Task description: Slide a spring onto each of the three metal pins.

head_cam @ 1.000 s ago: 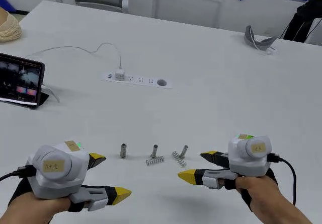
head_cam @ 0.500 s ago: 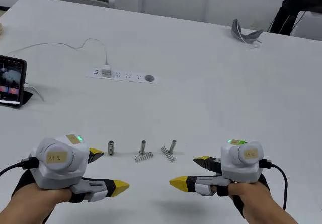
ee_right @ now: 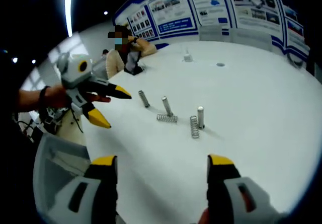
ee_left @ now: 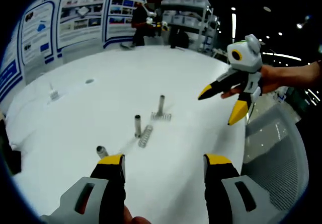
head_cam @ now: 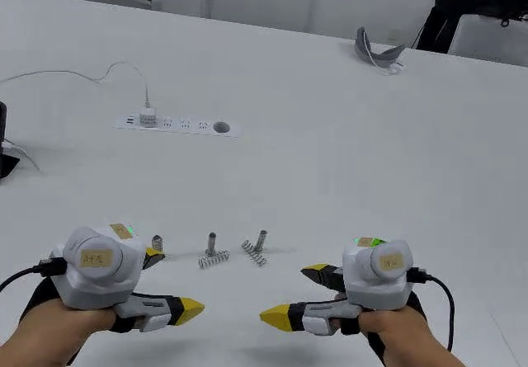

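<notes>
Three metal pins stand in a row on the white table, just ahead of the two grippers and between them. The left gripper has its jaws spread wide with nothing in them. Its upper yellow tip is just beside the first pin, which looks ribbed, as if it carries a spring. The right gripper is likewise wide and empty, well apart from the row. The middle pin is bare, and a loose spring lies at its foot on the side towards the grippers. The third pin, nearest the right gripper, is bare too, with a second loose spring lying against its base. Far beyond the pins lies a white power strip.
</notes>
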